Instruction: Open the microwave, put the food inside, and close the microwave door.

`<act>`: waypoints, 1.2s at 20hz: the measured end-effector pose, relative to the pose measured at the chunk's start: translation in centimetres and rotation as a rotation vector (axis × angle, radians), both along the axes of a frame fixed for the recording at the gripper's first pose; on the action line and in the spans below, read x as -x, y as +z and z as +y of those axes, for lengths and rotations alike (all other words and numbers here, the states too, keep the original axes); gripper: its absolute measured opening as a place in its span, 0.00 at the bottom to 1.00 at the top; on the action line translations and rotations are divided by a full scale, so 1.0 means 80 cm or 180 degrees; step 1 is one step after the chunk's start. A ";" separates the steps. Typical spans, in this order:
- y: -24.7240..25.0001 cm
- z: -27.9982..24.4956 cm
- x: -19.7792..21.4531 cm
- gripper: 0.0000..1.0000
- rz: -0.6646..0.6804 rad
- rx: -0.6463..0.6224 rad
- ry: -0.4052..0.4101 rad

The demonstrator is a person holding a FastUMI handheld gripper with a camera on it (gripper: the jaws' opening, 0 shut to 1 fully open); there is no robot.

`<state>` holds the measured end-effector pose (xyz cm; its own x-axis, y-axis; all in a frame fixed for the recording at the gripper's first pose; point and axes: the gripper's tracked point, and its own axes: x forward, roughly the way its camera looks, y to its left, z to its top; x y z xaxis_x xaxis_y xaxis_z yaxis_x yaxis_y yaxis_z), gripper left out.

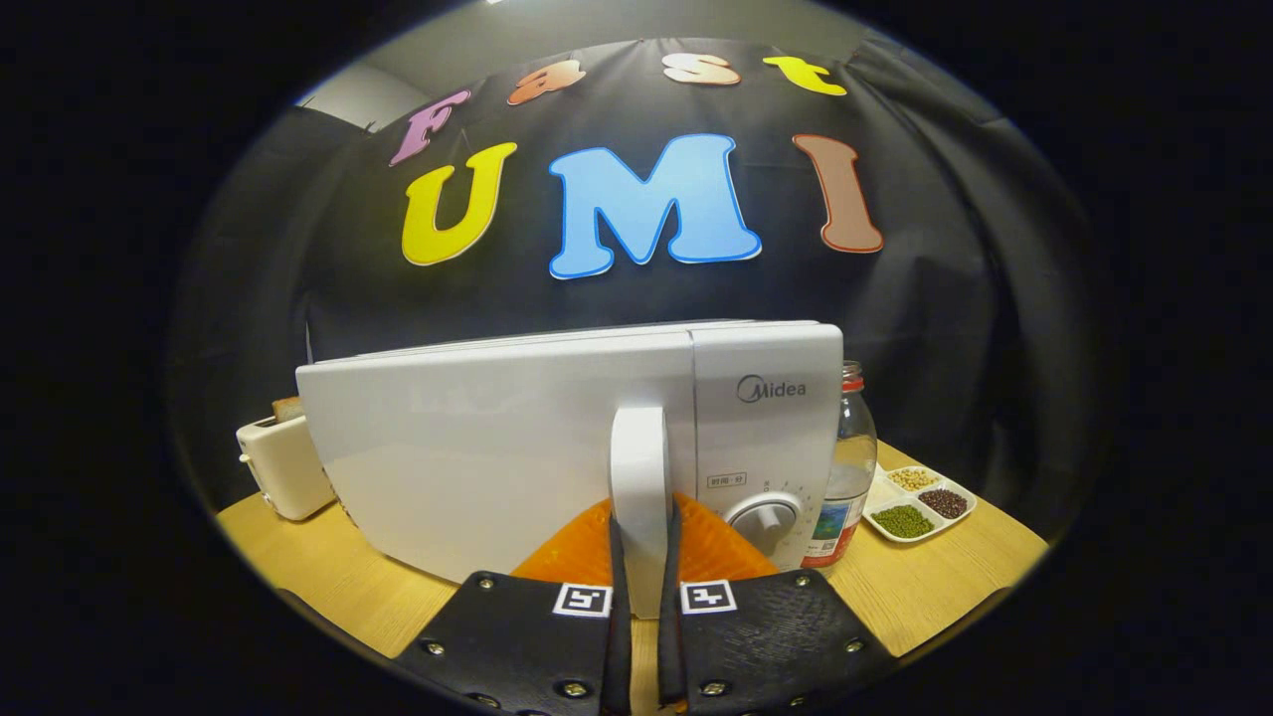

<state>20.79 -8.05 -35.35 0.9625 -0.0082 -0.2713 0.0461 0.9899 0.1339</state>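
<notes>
I have the jaws (644,567) clenched on the microwave (557,438) door's upright handle (638,467), held between them with its long axis vertical, the closed door just beyond, ready to pull open.

I get even, fairly bright light from above; the microwave (557,447) door carries a faint soft sheen, no hard glare. Fisheye bends the bench (935,582) and cloth wall around it. The fingers (537,636), clamped on its handle (639,477), look slightly soft; the microwave itself is sharp.
</notes>
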 end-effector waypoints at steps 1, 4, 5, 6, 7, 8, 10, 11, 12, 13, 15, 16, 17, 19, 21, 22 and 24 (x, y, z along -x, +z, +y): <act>0.000 0.001 0.001 0.11 0.0009 -0.0023 0.0013; 0.006 0.008 0.035 0.11 -0.0017 0.0166 0.0076; 0.006 0.016 0.050 0.11 -0.0005 0.0228 0.0102; 0.010 0.021 0.062 0.11 0.0003 0.0227 0.0125; 0.012 0.026 0.075 0.11 0.0026 0.0199 0.0155; 0.014 0.033 0.087 0.11 0.0036 0.0174 0.0198; 0.018 0.047 0.112 0.11 0.0052 0.0131 0.0289; 0.019 0.056 0.125 0.11 0.0059 0.0114 0.0333; 0.021 0.064 0.137 0.11 0.0052 0.0114 0.0378; 0.023 0.074 0.148 0.11 0.0042 0.0125 0.0425; 0.028 0.094 0.172 0.11 0.0013 0.0136 0.0514; 0.029 0.105 0.183 0.11 0.0003 0.0126 0.0562; 0.032 0.116 0.194 0.10 0.0000 0.0108 0.0609; 0.036 0.141 0.214 0.10 -0.0019 0.0060 0.0704; 0.041 0.166 0.231 0.10 -0.0036 0.0054 0.0774; 0.040 0.178 0.239 0.10 -0.0044 0.0050 0.0794; 0.045 0.203 0.254 0.10 -0.0073 0.0067 0.0807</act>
